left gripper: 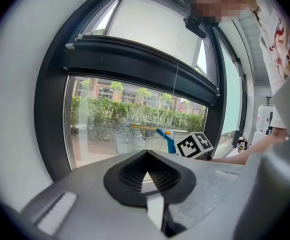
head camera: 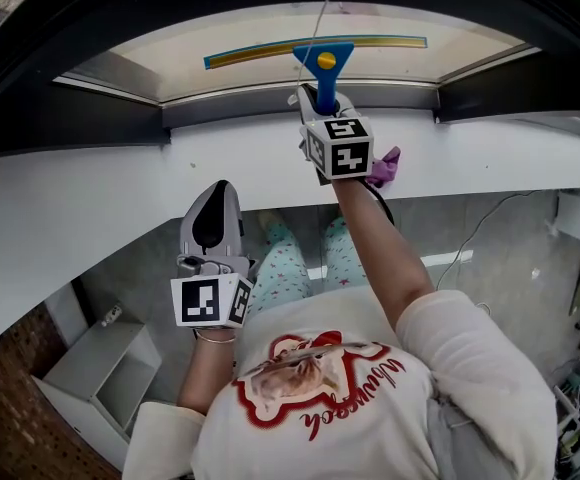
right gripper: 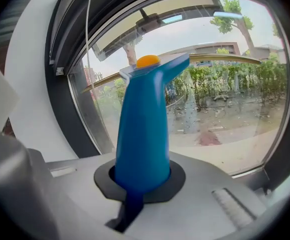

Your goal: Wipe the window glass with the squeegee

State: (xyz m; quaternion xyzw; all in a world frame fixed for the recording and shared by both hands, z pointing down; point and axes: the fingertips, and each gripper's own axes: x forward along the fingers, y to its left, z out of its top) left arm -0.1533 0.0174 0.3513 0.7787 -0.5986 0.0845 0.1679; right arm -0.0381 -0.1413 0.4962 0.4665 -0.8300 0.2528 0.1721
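A squeegee (head camera: 322, 63) with a blue handle, an orange knob and a long yellow-edged blade lies against the lower window glass (head camera: 440, 53). My right gripper (head camera: 320, 103) is shut on its handle, which fills the jaws in the right gripper view as the squeegee handle (right gripper: 144, 129). My left gripper (head camera: 217, 196) hangs lower and to the left over the white sill, shut with nothing in it. In the left gripper view the left gripper (left gripper: 147, 176) points at the glass (left gripper: 100, 126), with the squeegee (left gripper: 162, 134) far ahead to the right.
A dark window frame (head camera: 100, 118) surrounds the pane above a wide white sill (head camera: 90, 208). A thin cord (head camera: 322, 13) hangs in front of the glass. A purple cloth (head camera: 385, 165) sits under my right wrist. A grey shelf unit (head camera: 100, 368) stands at lower left.
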